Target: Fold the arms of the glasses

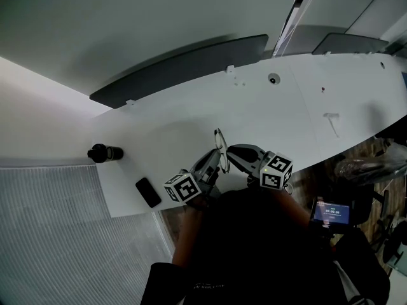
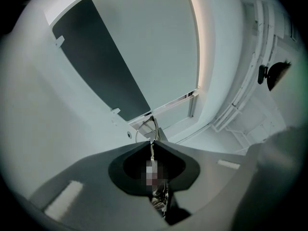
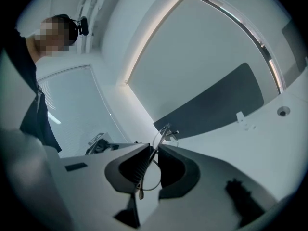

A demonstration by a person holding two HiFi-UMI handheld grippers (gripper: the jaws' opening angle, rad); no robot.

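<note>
Thin wire-rimmed glasses (image 1: 220,143) hang in the air over the front edge of the white table (image 1: 286,119), between my two grippers. My left gripper (image 1: 214,162) comes in from the lower left and is shut on the glasses. In the left gripper view its tips (image 2: 153,142) pinch a thin arm, and a lens rim (image 2: 146,128) sticks out beyond them. My right gripper (image 1: 231,152) reaches in from the right. In the right gripper view its jaws (image 3: 155,148) stand slightly apart. The wire frame (image 3: 150,174) runs loosely through that gap, untouched by the pads.
A black phone (image 1: 148,192) lies at the table's near left corner, and a dark cylinder (image 1: 105,152) lies on its side further left. A small white item (image 1: 332,121) sits on the right of the table. A dark panel (image 1: 184,65) lines the far edge. A lit screen (image 1: 331,212) stands below right.
</note>
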